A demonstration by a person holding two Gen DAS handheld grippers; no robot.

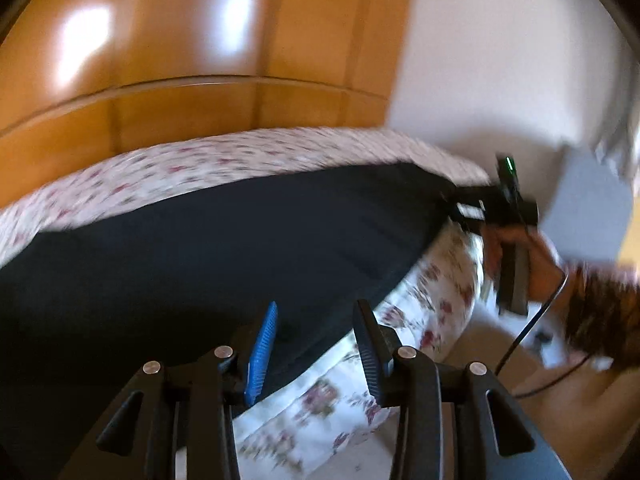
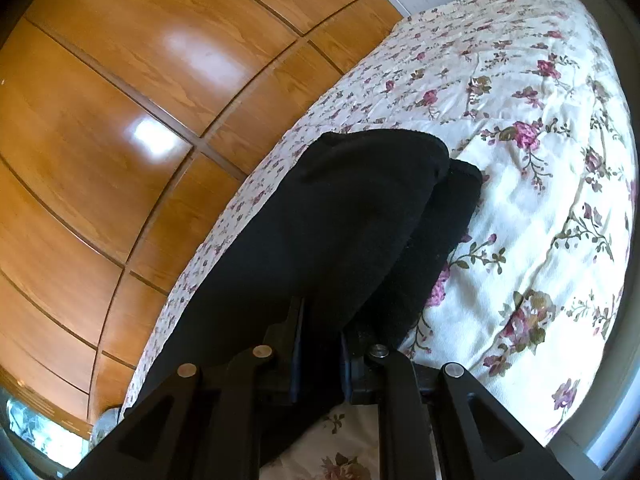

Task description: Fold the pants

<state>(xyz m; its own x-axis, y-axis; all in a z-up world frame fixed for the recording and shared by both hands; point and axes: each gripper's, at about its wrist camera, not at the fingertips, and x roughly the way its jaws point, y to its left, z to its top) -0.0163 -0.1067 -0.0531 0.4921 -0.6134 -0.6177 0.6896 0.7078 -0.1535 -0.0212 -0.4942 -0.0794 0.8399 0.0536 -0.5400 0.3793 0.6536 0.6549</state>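
Black pants (image 1: 224, 248) lie stretched across a floral bedspread (image 1: 168, 168). My left gripper (image 1: 316, 320) is open, its blue-padded fingers over the near edge of the pants, with nothing between them. My right gripper (image 1: 460, 208), held by a hand, is at the far right end of the pants. In the right wrist view the pants (image 2: 340, 216) run away from my right gripper (image 2: 320, 320), which is shut on the black fabric. The far end there looks doubled, one layer over another.
The bed (image 2: 520, 160) fills the right wrist view's right side. A glossy wooden wardrobe (image 1: 180, 40) stands behind the bed, also in the right wrist view (image 2: 120, 120). A white wall (image 1: 500, 60) and a cable (image 1: 532, 320) lie to the right.
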